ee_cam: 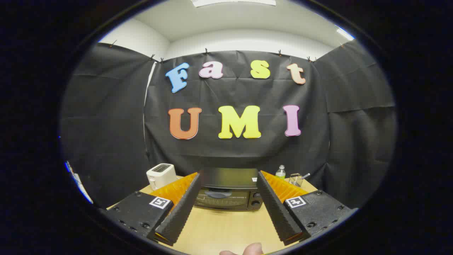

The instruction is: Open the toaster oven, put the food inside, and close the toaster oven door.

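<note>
tongs (pixel 228 207) spread wide, gripping nothing. oven (pixel 229 189) sits lower centre of frame on the table (pixel 226 230), straight ahead beyond the tips, door shut and facing the tongs, long axis running left-right. toaster (pixel 161 175) to its left.

Cam: 1 fisheye, mounted on gripper (pixel 228 181), looking fwd along its two fingers, spread wide apart and gripping nothing. Held above wooden table (pixel 226 226), aimed roughly level w/ slight downward tilt. Faces black cloth back wall (pixel 233 152) head-on. Toaster oven (pixel 228 189) dead ahead, seen between the fingertips, near but not touching. White toaster (pixel 161 175) beyond left finger; bottle (pixel 280 172) and wire basket (pixel 296 179) beyond right finger. Ceiling visible above cloth.
</note>
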